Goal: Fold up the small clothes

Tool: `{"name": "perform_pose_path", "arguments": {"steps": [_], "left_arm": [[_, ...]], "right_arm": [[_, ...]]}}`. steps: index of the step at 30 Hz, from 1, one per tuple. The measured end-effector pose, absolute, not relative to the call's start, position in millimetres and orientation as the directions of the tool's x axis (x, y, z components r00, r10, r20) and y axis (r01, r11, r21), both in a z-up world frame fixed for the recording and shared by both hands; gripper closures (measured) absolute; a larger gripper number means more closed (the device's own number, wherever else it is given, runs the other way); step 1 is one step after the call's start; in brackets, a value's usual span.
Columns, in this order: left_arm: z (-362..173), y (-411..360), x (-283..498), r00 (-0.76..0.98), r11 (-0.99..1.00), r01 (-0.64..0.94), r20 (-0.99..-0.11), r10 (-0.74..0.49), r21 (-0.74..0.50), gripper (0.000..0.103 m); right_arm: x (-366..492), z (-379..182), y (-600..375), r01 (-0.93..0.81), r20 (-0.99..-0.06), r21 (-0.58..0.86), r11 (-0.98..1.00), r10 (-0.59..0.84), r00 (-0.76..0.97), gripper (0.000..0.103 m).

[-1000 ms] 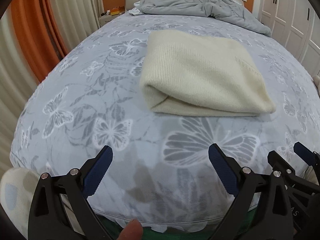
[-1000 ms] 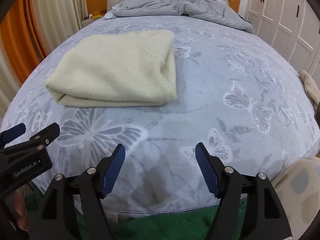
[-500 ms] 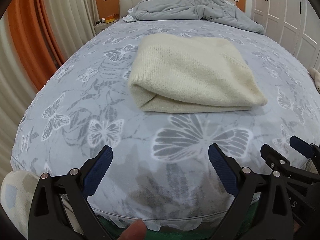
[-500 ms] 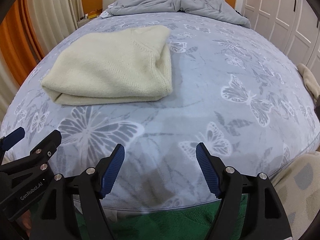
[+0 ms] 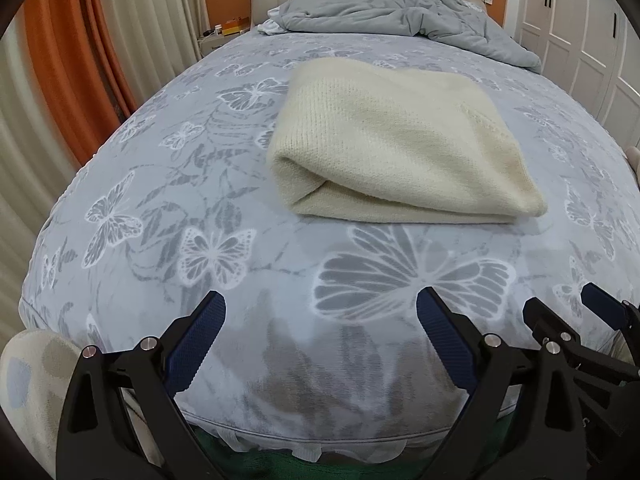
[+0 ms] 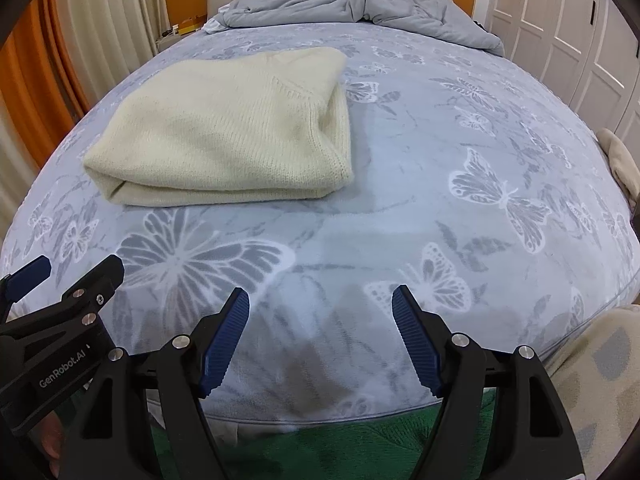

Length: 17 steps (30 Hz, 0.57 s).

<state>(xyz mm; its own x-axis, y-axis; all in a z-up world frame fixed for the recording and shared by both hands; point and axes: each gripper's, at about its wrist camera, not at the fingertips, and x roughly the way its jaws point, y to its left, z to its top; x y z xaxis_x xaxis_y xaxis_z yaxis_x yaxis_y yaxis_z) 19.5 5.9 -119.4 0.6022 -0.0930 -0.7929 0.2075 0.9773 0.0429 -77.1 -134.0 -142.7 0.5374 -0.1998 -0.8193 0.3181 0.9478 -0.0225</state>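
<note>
Folded sweater (image 5: 400, 144) lies on bed (image 5: 168, 184), mid-bed. Crumpled duvet (image 5: 400, 12) behind it at headboard. Both grippers, left gripper (image 5: 320, 340) and right gripper (image 6: 320, 336), near bed's front edge, well apart from sweater.

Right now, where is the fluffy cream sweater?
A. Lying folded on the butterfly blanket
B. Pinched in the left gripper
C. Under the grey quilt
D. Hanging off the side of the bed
A: the cream sweater lies folded flat on the butterfly blanket, with the left gripper and right gripper both open and short of it.
</note>
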Motion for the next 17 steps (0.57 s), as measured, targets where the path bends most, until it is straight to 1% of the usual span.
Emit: {"name": "perform_pose_path", "arguments": {"steps": [10,13,17], "left_arm": [[-122.2,5.0,19.1,0.607,0.978,0.199,-0.791,-0.079,0.055,0.010],[-122.6,2.5,18.2,0.609,0.977,0.208,-0.789,-0.085,0.056,0.014],[-124.5,2.2,19.5,0.598,0.976,0.214,-0.797,-0.091,0.049,0.015]], "right_arm": [[-76.6,-145.3,-132.1,0.321,-0.823,-0.034,0.946,-0.209,0.529,0.031],[-76.2,-146.8,-132.6,0.324,-0.826,-0.036,0.945,-0.211,0.522,0.031],[-75.6,-148.1,-132.9,0.323,-0.830,-0.040,0.945,-0.212,0.516,0.031]]}}
